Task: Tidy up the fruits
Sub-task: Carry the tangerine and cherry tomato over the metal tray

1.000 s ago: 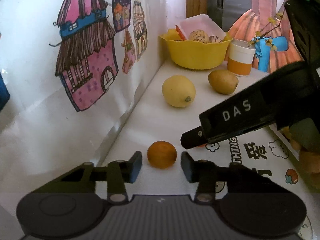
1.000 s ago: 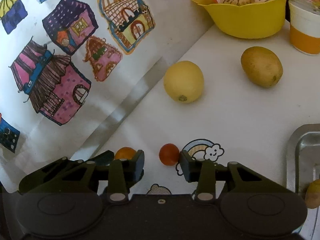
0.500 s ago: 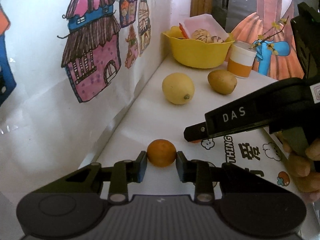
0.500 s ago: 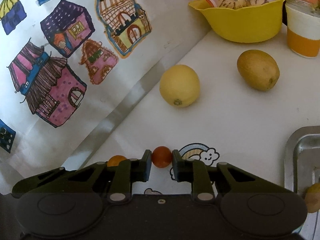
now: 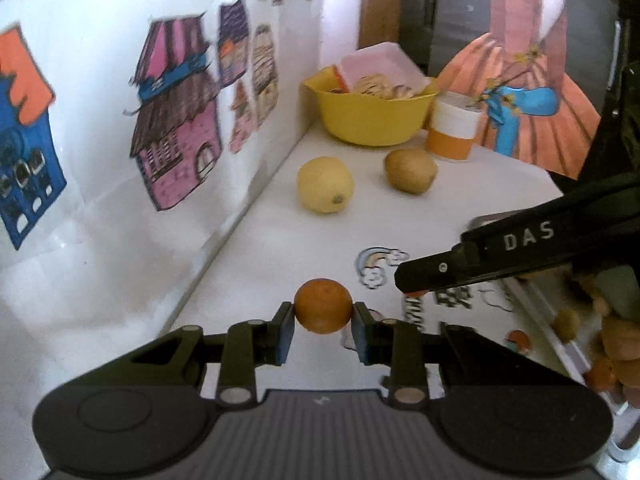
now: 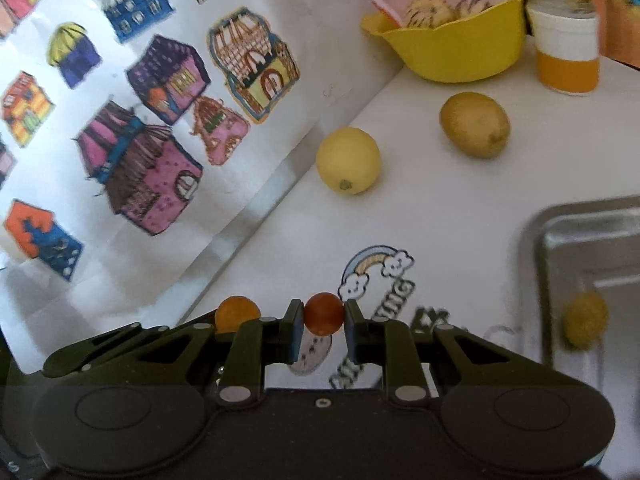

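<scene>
A: What do the jaws of the left gripper (image 5: 323, 326) hold?

B: They are closed on a small orange fruit (image 5: 323, 311), one pad on each side of it. The fruit seems lifted a little above the white table (image 5: 256, 264), but I cannot tell this for sure.

A: And the right gripper (image 6: 323, 330)?

B: Its jaws are narrow and pinch a small red-orange fruit (image 6: 323, 313) (round, like a cherry tomato). In this view the orange fruit shows just to the left, behind the gripper's left finger.

A: What lies around them?

B: On the table under the right gripper there are printed stickers, and a rainbow sticker (image 6: 374, 268) is just ahead. To the right is a metal tray (image 6: 536, 248) with a small yellowish fruit (image 6: 585, 320) inside. In the left view, a hand (image 5: 618, 344) shows at the right edge, below the right gripper.

A: And farther away?

B: A yellow lemon (image 6: 348, 160) and a brown fruit (image 6: 475, 125) lie on the table, apart from each other. Behind them stands a yellow bowl (image 6: 464, 54) with striped fruits in it, and beside the bowl a white and orange cup (image 6: 568, 56). On the left, a white wall (image 6: 120, 208) carries drawings of coloured houses.
</scene>
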{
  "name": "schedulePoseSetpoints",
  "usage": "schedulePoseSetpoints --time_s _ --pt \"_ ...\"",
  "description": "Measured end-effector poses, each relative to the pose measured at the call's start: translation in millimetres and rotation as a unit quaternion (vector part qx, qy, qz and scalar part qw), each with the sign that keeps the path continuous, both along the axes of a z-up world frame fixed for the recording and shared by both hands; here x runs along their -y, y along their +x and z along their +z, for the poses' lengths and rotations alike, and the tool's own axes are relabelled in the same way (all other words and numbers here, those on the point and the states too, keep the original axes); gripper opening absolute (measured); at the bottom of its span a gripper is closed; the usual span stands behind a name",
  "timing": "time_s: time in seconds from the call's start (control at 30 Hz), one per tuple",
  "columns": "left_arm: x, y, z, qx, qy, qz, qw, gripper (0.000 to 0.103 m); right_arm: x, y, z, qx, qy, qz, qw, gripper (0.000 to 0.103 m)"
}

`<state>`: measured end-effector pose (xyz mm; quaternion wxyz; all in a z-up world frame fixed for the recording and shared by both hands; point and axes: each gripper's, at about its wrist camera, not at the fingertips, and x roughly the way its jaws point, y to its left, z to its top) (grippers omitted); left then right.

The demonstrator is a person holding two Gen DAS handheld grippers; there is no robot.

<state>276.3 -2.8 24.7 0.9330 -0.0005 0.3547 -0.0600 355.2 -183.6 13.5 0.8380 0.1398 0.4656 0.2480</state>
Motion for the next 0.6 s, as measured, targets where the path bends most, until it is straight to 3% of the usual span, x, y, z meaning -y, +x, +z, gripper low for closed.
schedulePoseSetpoints --time_s 0.33,0.6 --pt "45.1 -36.0 27.2 0.026 -0.001 -0.048 0.9985 0.034 55.8 -65.9 31.5 0.022 0.023 -0.021 0.999 0.023" --pt "96.5 -59.3 25.7 0.023 -0.029 -0.101 0.9942 0.034 118.7 -125.0 43.2 0.028 0.018 -0.061 0.998 0.023"
